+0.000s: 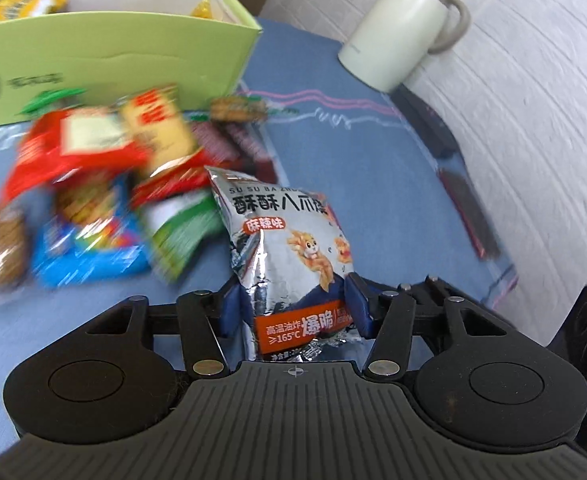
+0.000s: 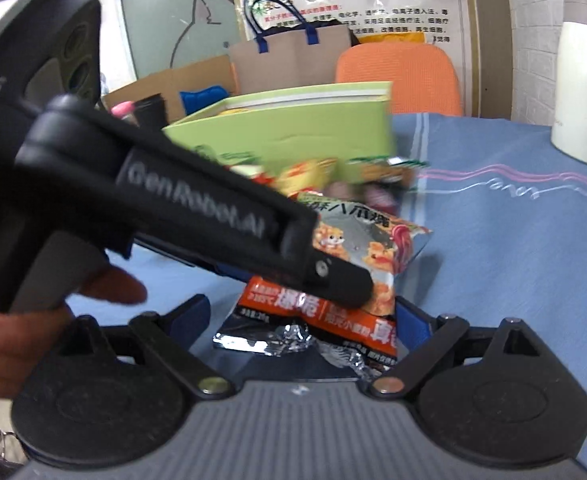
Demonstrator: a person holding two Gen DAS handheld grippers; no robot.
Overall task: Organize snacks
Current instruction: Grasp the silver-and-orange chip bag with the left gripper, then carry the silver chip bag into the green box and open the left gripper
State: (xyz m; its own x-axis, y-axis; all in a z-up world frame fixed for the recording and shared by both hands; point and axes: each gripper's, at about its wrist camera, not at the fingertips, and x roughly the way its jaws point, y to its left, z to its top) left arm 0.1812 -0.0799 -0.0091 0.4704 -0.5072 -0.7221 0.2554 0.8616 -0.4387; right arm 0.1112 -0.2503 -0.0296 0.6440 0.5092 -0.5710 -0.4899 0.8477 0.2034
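From the left wrist, the left tool [image 1: 291, 308] has its blue pads [image 1: 356, 308] pressed on both sides of a silver snack packet [image 1: 281, 240], gripping it near the orange band at its lower end. The packet stands upright above the blue-clothed counter [image 1: 373, 168]. To its left lies a blurred heap of other snack packets [image 1: 105, 188], and behind that an open green box [image 1: 117, 56] with a few packets inside. A cream jug [image 1: 401, 28] stands at the counter's far corner by the white wall.

From the right wrist, the right tool [image 2: 303, 320] is wide open, its blue pads [image 2: 413, 324] either side of the same silver snack packet's crinkled lower edge without pressing it. The left tool crosses in from the left, held by a person's hand [image 2: 9, 340], its finger lying over the packet. The green box sits beyond, the jug at the right edge.
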